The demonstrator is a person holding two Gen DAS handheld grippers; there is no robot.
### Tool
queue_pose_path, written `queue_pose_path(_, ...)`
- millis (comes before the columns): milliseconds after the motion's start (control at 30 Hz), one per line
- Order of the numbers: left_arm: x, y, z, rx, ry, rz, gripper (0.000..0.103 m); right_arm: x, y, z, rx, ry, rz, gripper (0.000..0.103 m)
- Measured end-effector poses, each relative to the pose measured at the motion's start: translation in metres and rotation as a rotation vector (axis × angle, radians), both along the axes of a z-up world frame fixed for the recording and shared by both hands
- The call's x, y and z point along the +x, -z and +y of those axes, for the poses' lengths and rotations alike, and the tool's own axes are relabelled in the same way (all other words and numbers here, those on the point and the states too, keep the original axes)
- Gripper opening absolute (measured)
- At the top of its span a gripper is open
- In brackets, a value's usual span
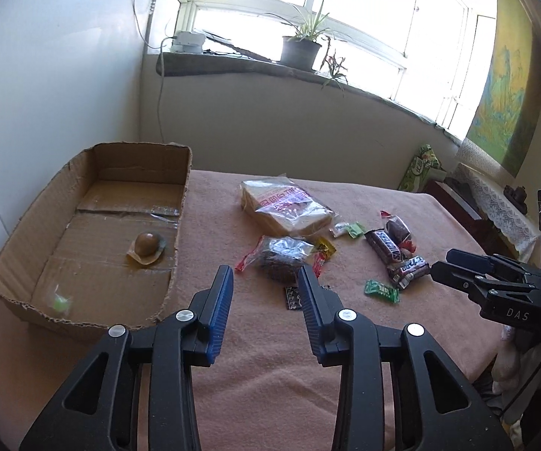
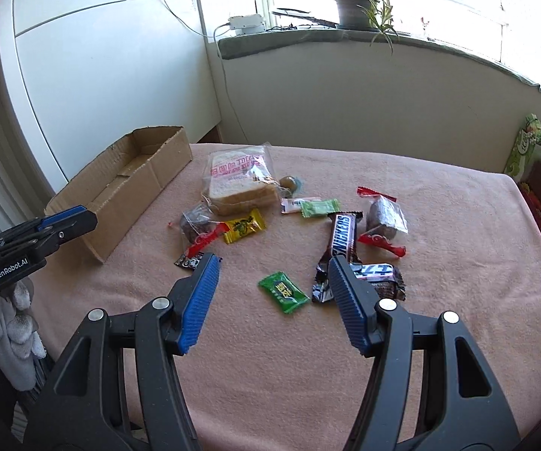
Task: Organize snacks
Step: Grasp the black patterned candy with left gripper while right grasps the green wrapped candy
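Left tongs [image 1: 266, 278] spread, nothing between the blue pads, hovering over the pink-covered surface [image 1: 270, 394]. Right tongs [image 2: 274, 267] also spread and empty; seen from the left wrist camera they enter from the right edge, partly cut off by the frame.

Cardboard box [image 1: 22, 259] just left of the left tongs, open top, torn rim. Inside it: a round brown snack on a pale wrapper [image 1: 147, 247] and a small green candy [image 1: 61, 302], blurred, near the front wall.

Straight ahead of the left tongs, a dark cake in clear wrap with red ends [image 1: 278, 257]; its near edge is hidden behind the right pad. A small dark packet [image 1: 293, 297] lies between the pads, print unreadable.

Beyond that, bagged sliced bread [image 2: 238, 182]. A small round item [image 2: 290, 183] behind the bag, half hidden.

Between the right tongs' tips, a green candy [image 2: 284, 292]. Just past the right pad, a Snickers bar [image 2: 341, 238] and a second dark bar [image 2: 377, 278], partly covered by the pad. Second wrapped cake [image 2: 385, 216] farther right. Yellow candy [image 2: 243, 225] ahead-left; pale green candy [image 2: 319, 207] ahead.
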State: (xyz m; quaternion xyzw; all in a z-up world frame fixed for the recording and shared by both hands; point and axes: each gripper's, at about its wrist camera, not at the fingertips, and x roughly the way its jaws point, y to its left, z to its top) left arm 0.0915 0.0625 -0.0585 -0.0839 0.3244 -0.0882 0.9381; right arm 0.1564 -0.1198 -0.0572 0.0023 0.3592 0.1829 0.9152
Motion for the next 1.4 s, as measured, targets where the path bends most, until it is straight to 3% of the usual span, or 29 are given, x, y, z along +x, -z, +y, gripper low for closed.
queue_pose_path(267, 0.021, 0.036, -0.037, -0.027, 0.135, 0.09, 0.035, 0.0, 0.033, -0.028, -0.009, 0.031, 0.082, 0.063)
queue_pose_path(400, 0.027, 0.046, -0.035, -0.072, 0.16, 0.129, 0.035, 0.004, 0.039, -0.023, 0.006, -0.024, 0.1, 0.058)
queue_pose_path(600, 0.037, 0.052, -0.029, -0.1, 0.161, 0.184, 0.044, 0.026, 0.048, 0.003, -0.027, -0.107, 0.108, 0.051)
queue_pose_path(633, 0.039, 0.051, -0.03, -0.091, 0.163, 0.188, 0.05, 0.03, 0.049, 0.005, -0.027, -0.115, 0.112, 0.051)
queue_pose_path(867, 0.058, 0.041, -0.048, 0.037, 0.221, 0.195, 0.061, 0.05, 0.059, 0.017, -0.031, -0.148, 0.148, 0.051)
queue_pose_path(1033, 0.065, 0.057, -0.055, 0.076, 0.223, 0.251, 0.061, 0.056, 0.068, 0.02, -0.048, -0.155, 0.168, 0.051)
queue_pose_path(1233, 0.058, 0.057, -0.056, 0.107, 0.223, 0.228, 0.061, 0.057, 0.071, 0.029, -0.101, -0.165, 0.157, 0.051)
queue_pose_path(1400, 0.059, 0.058, -0.059, 0.125, 0.216, 0.219, 0.051, 0.052, 0.071, 0.029, -0.116, -0.169, 0.148, 0.048)
